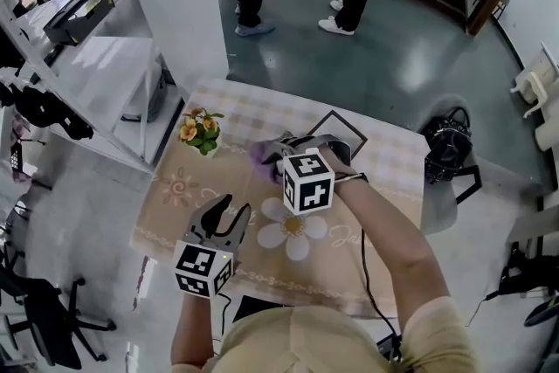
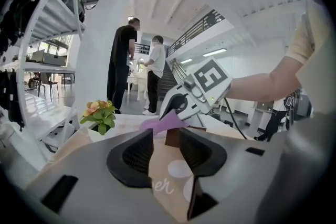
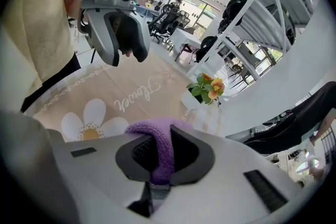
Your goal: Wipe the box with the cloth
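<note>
Right gripper (image 3: 160,137), clamping the cloth (image 3: 150,127), half hides the box (image 1: 348,128).

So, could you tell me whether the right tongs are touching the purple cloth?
Touching. The right gripper view shows the right tongs shut on the purple cloth, pinching a fold.

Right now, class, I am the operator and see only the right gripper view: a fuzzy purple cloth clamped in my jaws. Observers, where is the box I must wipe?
Observer: In the head view the dark-rimmed square box stands on the far part of the beige daisy-print tablecloth, just beyond the right gripper.
Operator: Does the cloth touch it?
Observer: Cannot tell; in the left gripper view the fuzzy purple cloth hangs just over the box's brown edge.
Operator: Is the left gripper holding anything?
Observer: No; the left gripper has its jaws apart, with only tablecloth between them.
</note>
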A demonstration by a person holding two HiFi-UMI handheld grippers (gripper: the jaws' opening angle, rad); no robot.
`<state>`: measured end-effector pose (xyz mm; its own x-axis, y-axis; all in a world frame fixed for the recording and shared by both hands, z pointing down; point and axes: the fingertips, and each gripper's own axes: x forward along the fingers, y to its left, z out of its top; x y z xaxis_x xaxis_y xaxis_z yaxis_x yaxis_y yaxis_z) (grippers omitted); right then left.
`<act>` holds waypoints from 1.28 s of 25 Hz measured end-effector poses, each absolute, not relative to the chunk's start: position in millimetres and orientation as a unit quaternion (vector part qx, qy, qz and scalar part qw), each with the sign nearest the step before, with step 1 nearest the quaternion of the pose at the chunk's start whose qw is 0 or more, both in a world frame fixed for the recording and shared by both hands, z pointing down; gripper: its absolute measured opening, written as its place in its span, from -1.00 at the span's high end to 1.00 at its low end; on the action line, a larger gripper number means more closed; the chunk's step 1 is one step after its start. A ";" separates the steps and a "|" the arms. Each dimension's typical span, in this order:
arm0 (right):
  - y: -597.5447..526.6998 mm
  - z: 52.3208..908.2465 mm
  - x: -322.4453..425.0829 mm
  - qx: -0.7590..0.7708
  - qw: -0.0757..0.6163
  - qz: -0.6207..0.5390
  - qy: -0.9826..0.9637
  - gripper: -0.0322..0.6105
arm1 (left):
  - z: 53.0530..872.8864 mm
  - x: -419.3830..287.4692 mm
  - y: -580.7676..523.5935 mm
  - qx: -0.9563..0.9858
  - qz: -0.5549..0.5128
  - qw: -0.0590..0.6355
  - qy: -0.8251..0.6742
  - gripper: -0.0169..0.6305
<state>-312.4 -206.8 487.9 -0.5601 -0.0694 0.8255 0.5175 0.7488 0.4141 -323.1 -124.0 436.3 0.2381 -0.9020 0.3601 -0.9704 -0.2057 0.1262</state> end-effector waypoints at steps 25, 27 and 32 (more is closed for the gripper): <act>-191.9 441.5 -229.5 0.129 0.330 -0.185 -0.917 0.76 | 402.4 -289.8 -142.8 0.786 0.093 0.133 -0.597 0.46; -190.5 438.7 -219.9 0.152 0.319 -0.165 -0.921 0.76 | 401.7 -286.3 -144.7 0.788 0.090 0.134 -0.595 0.47; -186.4 432.5 -193.2 0.207 0.294 -0.124 -0.925 0.76 | 400.8 -277.0 -149.3 0.792 0.084 0.136 -0.589 0.50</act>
